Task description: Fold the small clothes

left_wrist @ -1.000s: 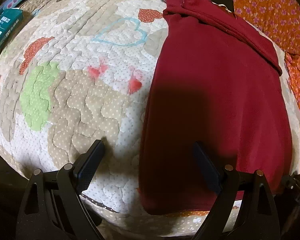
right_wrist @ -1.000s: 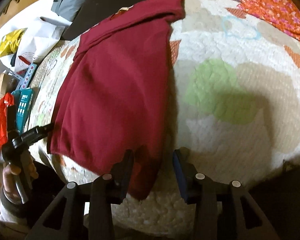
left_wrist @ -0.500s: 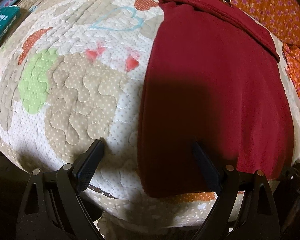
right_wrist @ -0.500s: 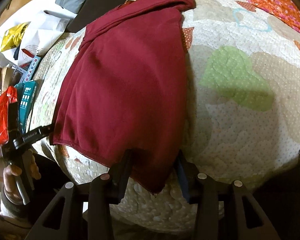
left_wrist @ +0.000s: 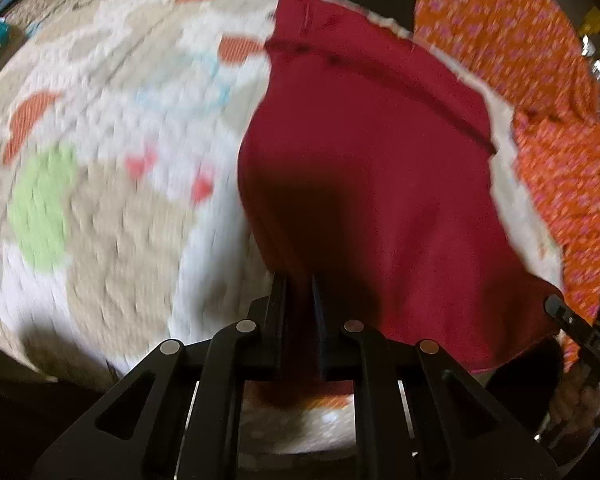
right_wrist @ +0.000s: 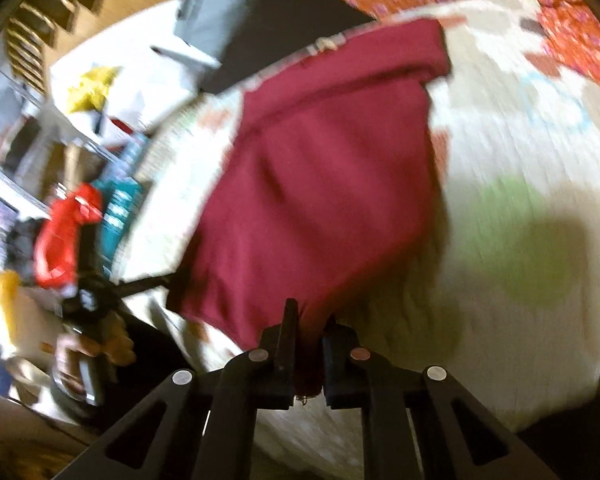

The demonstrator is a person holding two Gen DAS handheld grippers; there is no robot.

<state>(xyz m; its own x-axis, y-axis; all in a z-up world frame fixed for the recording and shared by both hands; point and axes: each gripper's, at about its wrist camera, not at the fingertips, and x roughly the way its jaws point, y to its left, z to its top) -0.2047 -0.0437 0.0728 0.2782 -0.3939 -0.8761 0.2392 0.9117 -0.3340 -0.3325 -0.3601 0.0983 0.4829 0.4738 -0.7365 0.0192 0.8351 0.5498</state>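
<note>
Maroon garment (left_wrist: 372, 184) | on quilt (left_wrist: 112, 216) | corners pinched: left gripper (left_wrist: 299, 280), right gripper (right_wrist: 309, 322)

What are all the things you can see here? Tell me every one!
dark red garment: one, dark red, lying on the quilt, its near hem pinched at both corners
quilt: one, white and beige with green, orange and pink patches, spread under the garment
orange flowered cloth: at least one, orange with pink flowers, at the quilt's far edge
teal boxes: blurred, count unclear, teal, beside the quilt
red bag: one, red, beside the teal boxes
grey cloth: one, grey, beyond the quilt
left gripper: one, black, shut on the hem, having just closed
right gripper: one, black, shut on the hem, having just closed
hand: one, holding the left gripper's handle
</note>
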